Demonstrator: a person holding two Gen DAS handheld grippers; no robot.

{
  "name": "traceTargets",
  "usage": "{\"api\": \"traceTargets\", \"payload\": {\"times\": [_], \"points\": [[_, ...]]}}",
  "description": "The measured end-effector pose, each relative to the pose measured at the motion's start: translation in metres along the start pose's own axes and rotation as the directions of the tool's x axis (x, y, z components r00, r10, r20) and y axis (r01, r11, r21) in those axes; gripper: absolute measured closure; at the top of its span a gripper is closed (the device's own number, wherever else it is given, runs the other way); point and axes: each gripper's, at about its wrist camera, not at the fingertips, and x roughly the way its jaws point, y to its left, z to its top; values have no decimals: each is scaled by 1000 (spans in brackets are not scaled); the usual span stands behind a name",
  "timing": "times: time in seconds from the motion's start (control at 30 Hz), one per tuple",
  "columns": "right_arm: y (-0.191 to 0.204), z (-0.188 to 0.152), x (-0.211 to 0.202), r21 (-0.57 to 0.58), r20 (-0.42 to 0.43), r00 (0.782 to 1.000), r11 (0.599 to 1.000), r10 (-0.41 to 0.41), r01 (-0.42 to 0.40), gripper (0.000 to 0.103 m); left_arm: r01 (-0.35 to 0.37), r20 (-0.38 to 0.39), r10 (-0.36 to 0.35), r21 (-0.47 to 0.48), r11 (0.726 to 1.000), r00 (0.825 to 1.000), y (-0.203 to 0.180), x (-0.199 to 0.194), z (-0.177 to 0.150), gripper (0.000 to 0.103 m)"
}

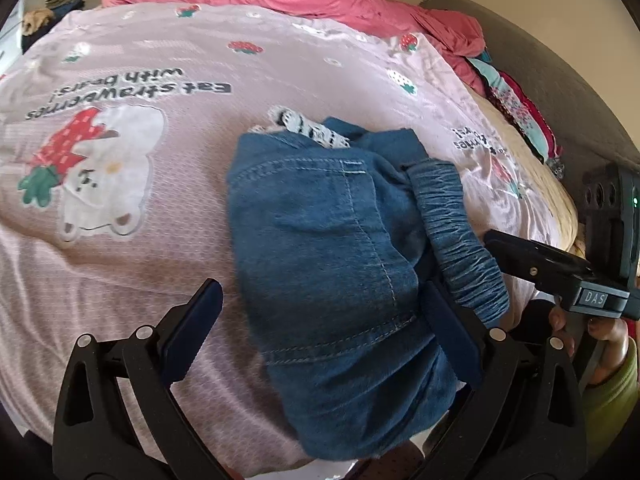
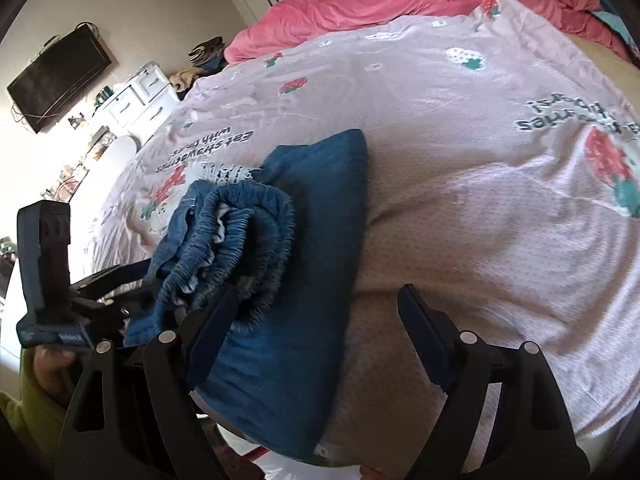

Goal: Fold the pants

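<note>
My left gripper [image 1: 320,332] and right gripper [image 2: 316,340] gape at lower frame, straddling folded pants [image 1: 340,248]; I should press edges flat.

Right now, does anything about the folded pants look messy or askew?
Yes. The denim pants are bundled, not flat: the elastic waistband bunches up in rolls on top, and a white patterned lining pokes out at the far end.

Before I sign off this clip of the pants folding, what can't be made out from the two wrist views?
- Pants: the legs' ends are tucked under the folded bundle in both views.
- Left gripper: whether its right-hand finger touches the denim, left wrist view; they overlap.
- Right gripper: same doubt for its left-hand finger, right wrist view.
- Bedspread: near edge cut off by the frame.
</note>
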Motion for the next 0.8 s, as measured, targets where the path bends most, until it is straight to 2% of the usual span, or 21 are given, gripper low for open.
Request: {"api": "traceTargets", "payload": {"times": [0.07,0.1,0.17,0.27,0.4,0.63,0.7,0.73,0.8], "points": [[0,3,6,4,-7,1000,1000,-6,6,28,17,-6,-17,-2,1000,1000,-1,4,0,11],[-1,5,7,9,-10,1000,1000,-2,2,31,24,-4,-24,-1,1000,1000,-1,5,0,14],[-2,7,12,21,-24,1000,1000,18,-18,44,34,-8,-34,0,999,999,-2,8,1,18],[5,11,15,-11,-33,999,999,39,-40,52,37,-11,-37,12,999,999,-5,10,1,22],[11,18,27,-63,-66,998,998,22,-26,52,40,-14,-40,15,999,999,-5,14,5,23],[-10,25,42,23,-79,990,993,113,-112,51,46,-7,-46,-5,999,999,-2,19,8,21],[-9,24,40,6,-71,991,993,116,-116,59,50,-6,-50,-8,999,999,-2,20,8,21],[-7,22,37,-6,-68,990,992,127,-128,66,50,-3,-50,-6,999,999,-3,19,8,22],[-3,20,31,-28,-51,990,991,133,-134,69,43,-2,-43,12,999,999,-6,16,8,28]]}}
